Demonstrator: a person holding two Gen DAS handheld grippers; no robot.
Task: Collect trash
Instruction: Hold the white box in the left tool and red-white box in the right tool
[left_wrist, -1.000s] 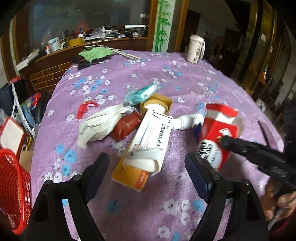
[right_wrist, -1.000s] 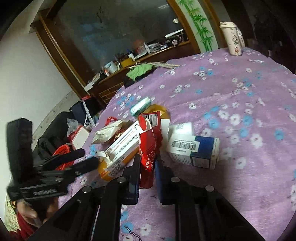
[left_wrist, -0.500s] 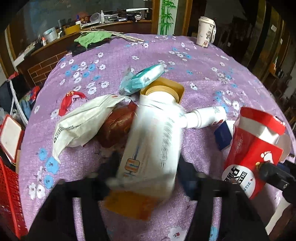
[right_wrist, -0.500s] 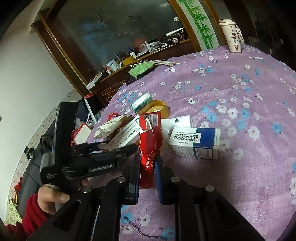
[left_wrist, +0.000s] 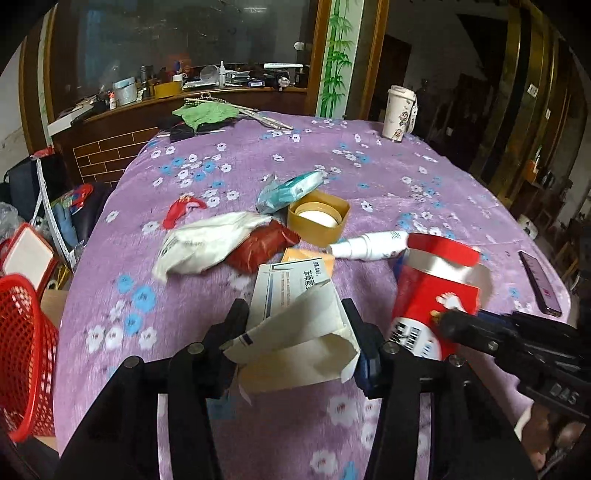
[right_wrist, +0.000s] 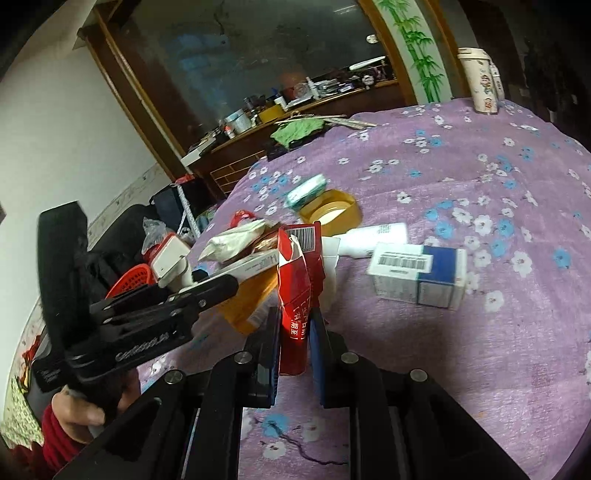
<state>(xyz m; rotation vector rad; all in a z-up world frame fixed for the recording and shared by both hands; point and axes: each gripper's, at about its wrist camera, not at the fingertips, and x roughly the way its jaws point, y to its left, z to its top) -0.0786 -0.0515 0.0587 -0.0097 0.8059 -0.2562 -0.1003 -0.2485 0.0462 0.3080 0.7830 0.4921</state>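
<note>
My left gripper (left_wrist: 295, 332) is shut on a white medicine box (left_wrist: 291, 317) with an open flap, held just above the purple cloth. My right gripper (right_wrist: 295, 332) is shut on a flattened red carton (right_wrist: 295, 291), which also shows in the left wrist view (left_wrist: 432, 299). More trash lies on the cloth: a white crumpled bag (left_wrist: 207, 247), a red wrapper (left_wrist: 262, 245), an orange box (left_wrist: 310, 258), a yellow lid (left_wrist: 319, 218), a teal packet (left_wrist: 290, 190), a white tube (left_wrist: 369, 245) and a blue-white box (right_wrist: 417, 275).
A red mesh basket (left_wrist: 22, 354) stands off the table's left edge. A paper cup (left_wrist: 399, 112) stands at the far right of the table. A phone (left_wrist: 539, 282) lies near the right edge. A green cloth (left_wrist: 207, 112) lies at the far side.
My left gripper moved in over the white medicine box, closed on it and lifted it off the orange box. My right gripper kept its hold on the red carton.
</note>
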